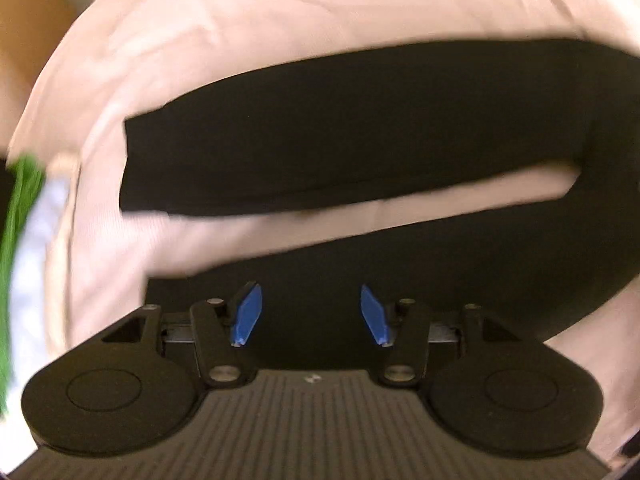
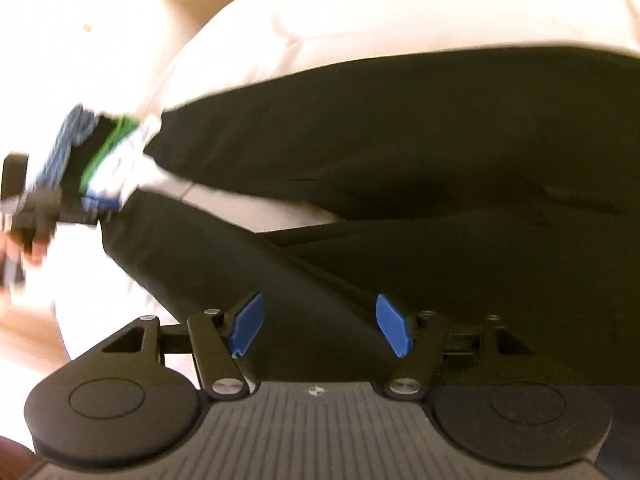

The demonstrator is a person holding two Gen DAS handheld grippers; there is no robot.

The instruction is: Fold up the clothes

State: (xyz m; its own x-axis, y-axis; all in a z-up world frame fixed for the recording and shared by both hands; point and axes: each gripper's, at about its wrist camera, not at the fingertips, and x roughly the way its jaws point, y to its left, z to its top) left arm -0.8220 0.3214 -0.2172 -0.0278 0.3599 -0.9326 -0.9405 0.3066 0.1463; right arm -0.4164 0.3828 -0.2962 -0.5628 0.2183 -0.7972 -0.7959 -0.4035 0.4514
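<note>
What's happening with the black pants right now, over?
Both hand-held grippers, left and right, open, empty. Black pants spread flat on pale sheet, legs apart. Clothes pile off to the side.

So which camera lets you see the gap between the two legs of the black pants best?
The left wrist view: both legs of the black pants lie apart with a long pale strip of bedsheet between them. The right wrist view shows the legs closer up, with only a small pale wedge between them.

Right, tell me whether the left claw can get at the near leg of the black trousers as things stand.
Probably yes. The left claw is open, with the near leg of the black trousers lying flat on the pale sheet directly ahead of its fingers. Nothing lies between them.
</note>
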